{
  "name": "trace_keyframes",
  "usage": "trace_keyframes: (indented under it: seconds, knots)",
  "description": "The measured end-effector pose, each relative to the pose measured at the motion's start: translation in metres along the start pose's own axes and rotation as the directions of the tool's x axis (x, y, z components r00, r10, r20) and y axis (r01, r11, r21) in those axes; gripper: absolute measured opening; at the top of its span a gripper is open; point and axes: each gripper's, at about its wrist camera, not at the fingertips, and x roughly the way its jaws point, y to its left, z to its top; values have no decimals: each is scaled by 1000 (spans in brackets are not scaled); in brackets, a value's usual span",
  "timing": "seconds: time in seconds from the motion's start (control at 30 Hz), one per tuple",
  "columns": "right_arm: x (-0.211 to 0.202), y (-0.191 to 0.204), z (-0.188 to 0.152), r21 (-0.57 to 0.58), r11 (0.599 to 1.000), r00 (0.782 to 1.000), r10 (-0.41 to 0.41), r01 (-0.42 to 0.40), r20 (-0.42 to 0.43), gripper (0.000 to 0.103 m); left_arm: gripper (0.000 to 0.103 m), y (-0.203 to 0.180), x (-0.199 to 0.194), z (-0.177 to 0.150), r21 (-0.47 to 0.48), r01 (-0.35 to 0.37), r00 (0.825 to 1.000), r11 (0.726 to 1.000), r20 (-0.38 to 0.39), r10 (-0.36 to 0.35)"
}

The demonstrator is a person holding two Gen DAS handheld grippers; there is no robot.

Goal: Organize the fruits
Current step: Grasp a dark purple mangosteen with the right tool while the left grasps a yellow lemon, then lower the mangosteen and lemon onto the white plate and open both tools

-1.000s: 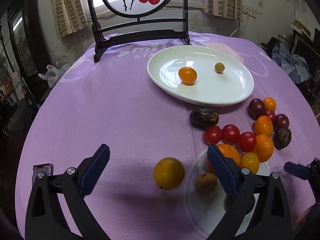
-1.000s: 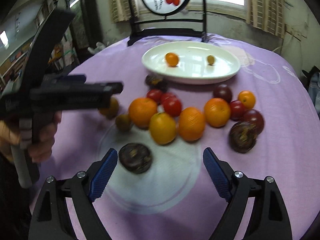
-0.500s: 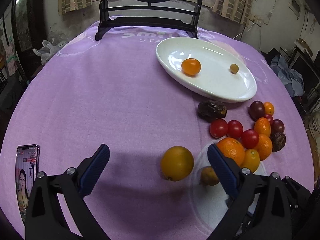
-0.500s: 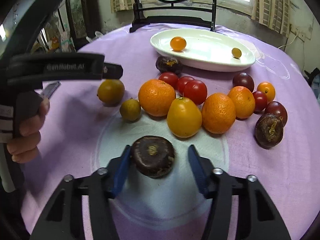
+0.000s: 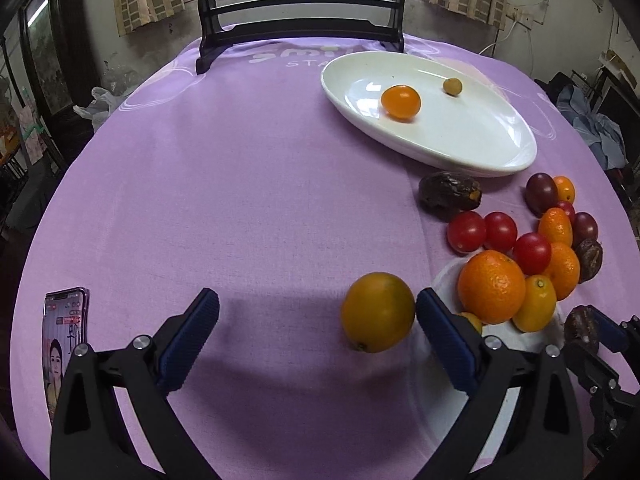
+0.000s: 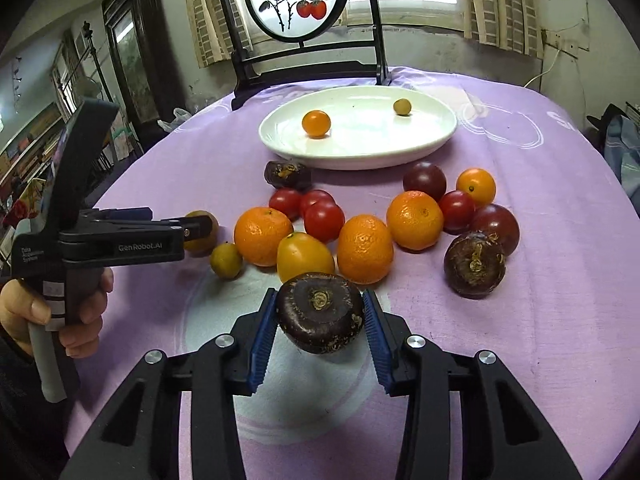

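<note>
Lifted since the last frame, the dark fruit (image 6: pixel 320 316) now sits clamped in the right gripper (image 6: pixel 320 332) — plate (image 6: pixel 420 148) at twelve o'clock. Left gripper (image 5: pixel 316 320) gapes around the yellow orange (image 5: pixel 378 312). Next, likely: carry it to the plate — steadily.

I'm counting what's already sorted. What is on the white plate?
Two fruits lie on the plate: an orange tomato and a small yellow-green fruit, apart from each other. Nothing covers the plate.
</note>
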Motion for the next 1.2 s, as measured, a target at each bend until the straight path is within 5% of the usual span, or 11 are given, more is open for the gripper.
trace_keyframes:
  seconds: [0.1,0.17,0.33,0.63,0.9,1.07,1.2]
  knots:
    - [0,1,-1,-7,1000,1000,1,-1,-2,43,96,-5,0,-2,27,-9,1000,1000,9,9]
    - [3,2,0,-9,1000,1000,1,-1,-4,43,84,-10,-2,-5,53,9,1000,999,16,-9]
    - [5,5,0,-16,1000,1000,-2,2,-10,43,36,-26,2,-14,106,108,994,988,-43,-104]
    - [6,3,1,-6,1000,1000,-3,3,-2,43,36,-30,1,-15,105,129,991,986,-44,-125]
    - [-3,-2,5,13,1000,998,-13,12,59,43,36,-41,-33,-14,140,104,991,985,70,-114]
    - [-31,-10,20,70,995,991,68,-76,111,43,36,-44,-63,-2,147,126,984,981,108,-142]
    - [-51,-11,46,10,1000,983,18,-20,181,43,36,-46,-76,25,129,153,975,980,141,-171]
